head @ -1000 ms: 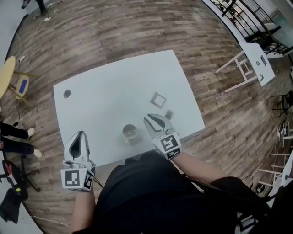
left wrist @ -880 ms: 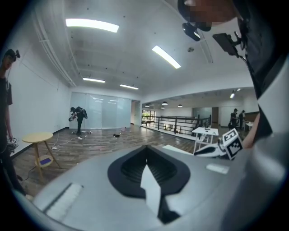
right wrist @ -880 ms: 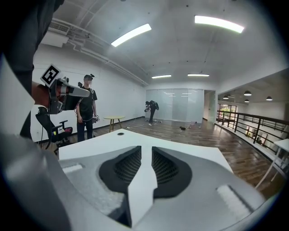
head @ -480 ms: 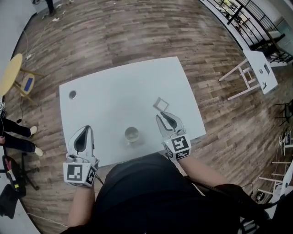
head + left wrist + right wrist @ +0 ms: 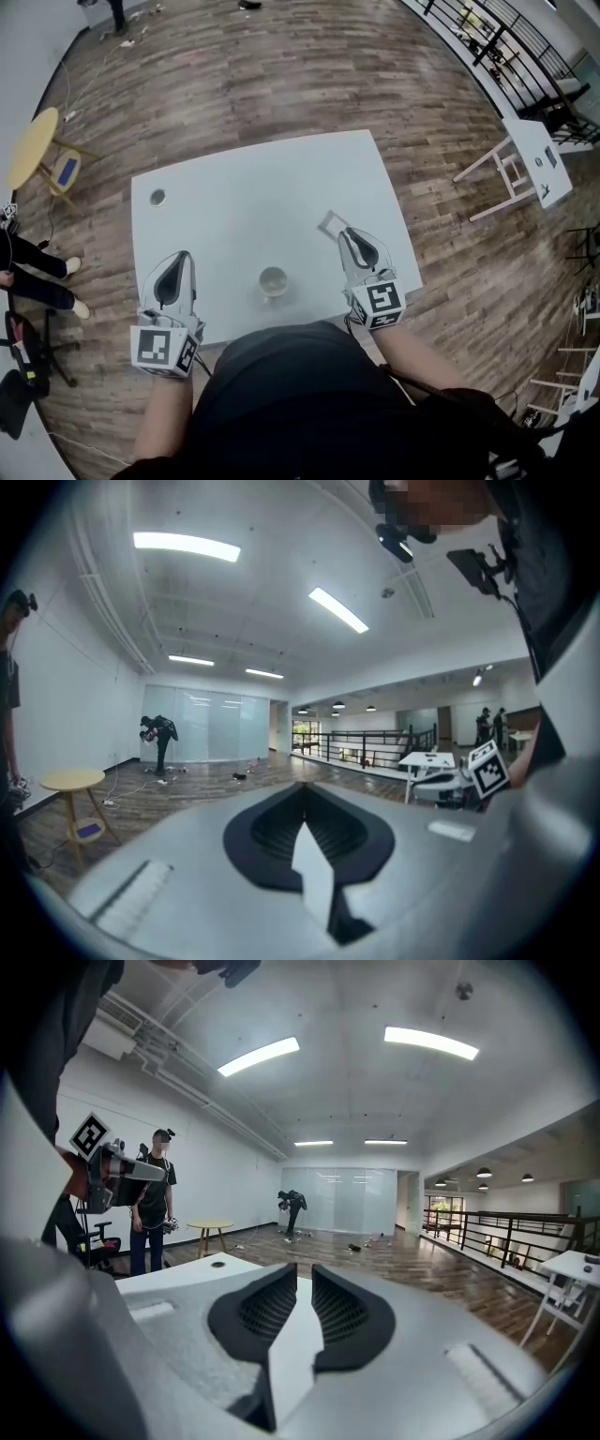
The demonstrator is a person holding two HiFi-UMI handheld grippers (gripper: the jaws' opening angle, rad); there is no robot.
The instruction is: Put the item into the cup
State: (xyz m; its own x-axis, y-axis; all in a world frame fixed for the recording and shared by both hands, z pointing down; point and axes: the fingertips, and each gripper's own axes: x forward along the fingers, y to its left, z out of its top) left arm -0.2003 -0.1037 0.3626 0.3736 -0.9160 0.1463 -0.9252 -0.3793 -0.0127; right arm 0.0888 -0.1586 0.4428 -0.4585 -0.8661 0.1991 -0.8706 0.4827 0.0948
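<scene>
The pale cup (image 5: 273,280) stands upright near the front edge of the white table (image 5: 244,187). A small pale square piece (image 5: 328,221) lies flat right of the cup, just beyond the tip of my right gripper (image 5: 349,232). The right gripper (image 5: 304,1269) is held above the table and its jaws have just been closing. A narrow gap remains between them and nothing is in it. My left gripper (image 5: 178,255) hovers left of the cup. In the left gripper view, my left gripper (image 5: 302,787) has its pads meeting at the tip, empty.
A small dark round thing (image 5: 157,197) lies at the table's far left corner. A yellow round stool (image 5: 33,150) stands left of the table and a white easel-like stand (image 5: 525,164) to the right. People stand on the wooden floor beyond.
My right gripper has drawn back to the right, away from the cup, and risen. The left gripper has lifted slightly. A small dark piece seen beside the right gripper earlier no longer shows.
</scene>
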